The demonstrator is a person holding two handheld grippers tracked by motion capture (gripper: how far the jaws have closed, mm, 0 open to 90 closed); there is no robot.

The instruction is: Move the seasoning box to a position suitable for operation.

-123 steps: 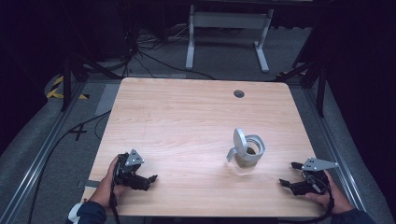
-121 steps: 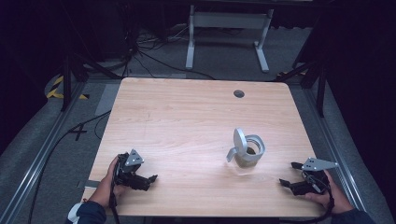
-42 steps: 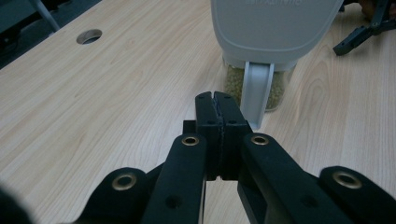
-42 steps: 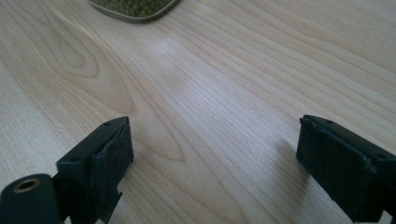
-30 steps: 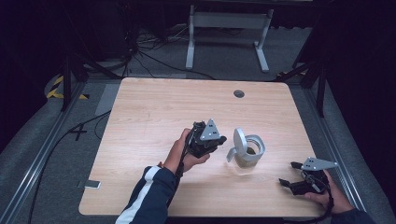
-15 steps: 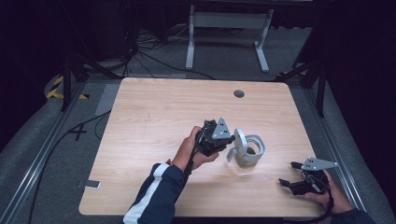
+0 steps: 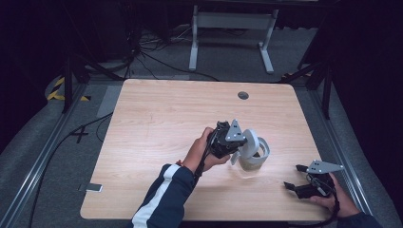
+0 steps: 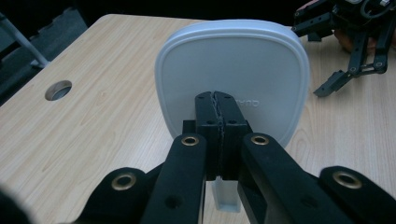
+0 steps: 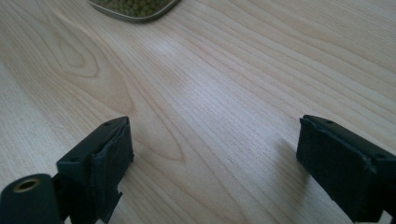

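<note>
**Two grippers, one white lid held upright**

From the high view, the left gripper [image 7: 236,144] sits at the middle of the wooden table [image 7: 157,123], right against a white lid [image 7: 250,142] that stands on edge over a round white container [image 7: 259,159]. The left hand [image 7: 202,152] and a dark sleeve with a white stripe [image 7: 164,199] reach in from the bottom. The right gripper [image 7: 297,180] rests near the table's right front corner, well apart from the container, held by the right hand [image 7: 335,202].

In the left gripper view, the jaws are pressed together on a small tab at the lid's [image 8: 232,84] lower edge; the lid stands upright, facing the camera. The right gripper [image 8: 348,44] lies beyond it on the table.

In the right gripper view, the jaws stand spread wide over bare wood with nothing between them. At the top edge, a container rim [image 9: 135,11] shows small green beads inside.
</note>
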